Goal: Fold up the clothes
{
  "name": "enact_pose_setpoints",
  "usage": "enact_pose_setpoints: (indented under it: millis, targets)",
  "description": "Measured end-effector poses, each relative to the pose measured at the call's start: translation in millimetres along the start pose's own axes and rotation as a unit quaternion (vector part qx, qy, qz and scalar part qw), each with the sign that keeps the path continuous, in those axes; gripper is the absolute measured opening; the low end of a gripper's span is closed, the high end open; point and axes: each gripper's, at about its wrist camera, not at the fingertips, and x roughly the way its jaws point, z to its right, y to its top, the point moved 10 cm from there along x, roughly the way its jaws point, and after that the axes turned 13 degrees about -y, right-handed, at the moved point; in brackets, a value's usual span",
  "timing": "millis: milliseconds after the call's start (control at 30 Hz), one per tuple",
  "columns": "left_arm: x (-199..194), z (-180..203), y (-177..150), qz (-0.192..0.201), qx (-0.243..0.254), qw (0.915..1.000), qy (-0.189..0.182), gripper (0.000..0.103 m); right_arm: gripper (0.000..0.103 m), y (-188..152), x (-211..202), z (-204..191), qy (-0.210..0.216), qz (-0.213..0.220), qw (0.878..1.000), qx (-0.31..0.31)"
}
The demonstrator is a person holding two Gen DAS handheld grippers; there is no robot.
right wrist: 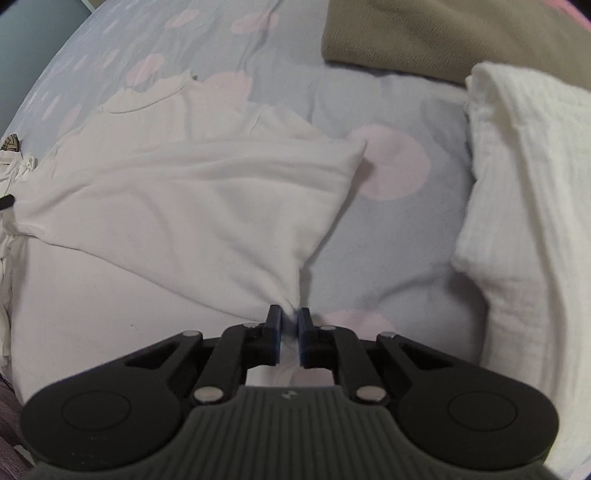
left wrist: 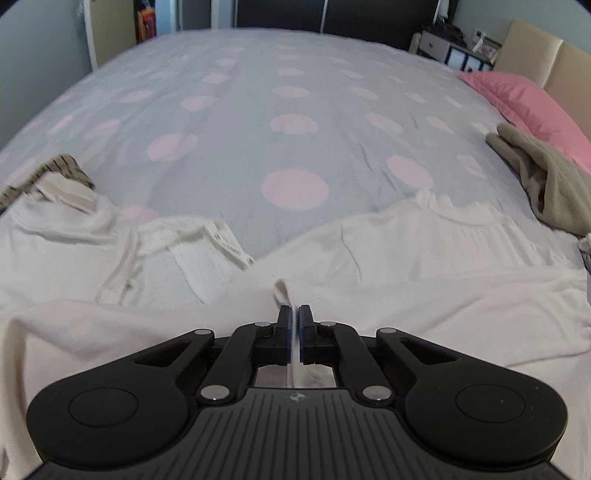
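Both closed: left gripper point(left wrist: 294, 314) pinches fold of white garment point(left wrist: 424, 288); right gripper point(right wrist: 289, 316) pinches its bunched corner, cloth spreading ahead-left over dotted bed sheet point(left wrist: 280, 110). Olive garment point(right wrist: 424, 33) far ahead of right gripper, folded white cloth point(right wrist: 524, 192) to its right. No readable writing.
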Motion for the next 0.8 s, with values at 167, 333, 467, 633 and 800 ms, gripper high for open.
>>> enact_pose_setpoints:
  millis: [167,333,467,633,800]
  targets:
    - [-3.1,-0.4,6.4,0.004,0.014,0.9999,0.01,0.001,0.009,-3.2,0.0,9.0,-0.009,-0.007,1.0,0.0]
    - [10.9,0.5,-4.4,-0.021,0.051,0.9977,0.04,0.004,0.014,-6.1,9.8,1.2,-0.03,-0.01,0.999,-0.015]
    - [-3.3,-7.4,-1.4,-0.006,0.037,0.9984,0.043,0.024,0.037,-4.0,-3.3,-6.5,-0.034,0.004,0.999,-0.037]
    - [-31.5,-20.6,-0.6,-0.002,0.021,0.9983,0.054,0.032,0.047,5.4,-26.5,-13.5,-0.041,0.049,0.997,-0.034]
    - [-68.9,-34.6,-7.7,-0.002,0.028,0.9969,0.073,0.041,0.053,9.4,-49.6,-38.8,-0.032,0.084,0.995,-0.04]
